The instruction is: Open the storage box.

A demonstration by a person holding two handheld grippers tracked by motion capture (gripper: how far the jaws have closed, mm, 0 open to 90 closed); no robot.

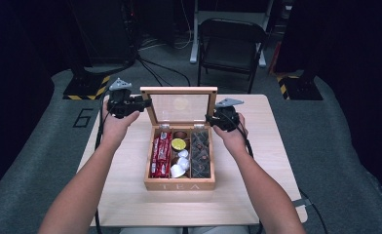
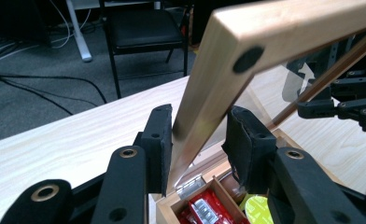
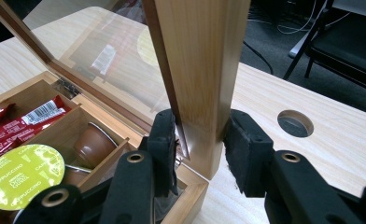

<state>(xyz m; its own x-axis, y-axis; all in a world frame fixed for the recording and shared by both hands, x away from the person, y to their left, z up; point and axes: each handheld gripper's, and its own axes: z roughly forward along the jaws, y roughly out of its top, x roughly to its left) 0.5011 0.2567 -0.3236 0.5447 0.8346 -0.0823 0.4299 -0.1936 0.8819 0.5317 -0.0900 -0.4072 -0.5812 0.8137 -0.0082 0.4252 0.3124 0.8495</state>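
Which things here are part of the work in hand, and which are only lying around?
In the work:
- lid of the wooden tea box, standing open
- left gripper, shut on the lid's side rail
- right gripper, shut on the opposite rail

Lying about:
- red sachets, yellow-green capsule, white pods in the box
- folding chair
- floor cables

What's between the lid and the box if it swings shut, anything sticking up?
Nothing visible. Both grippers, left and right, clamp the lid by its side rails. The packets and pods appear to sit below the box rim.
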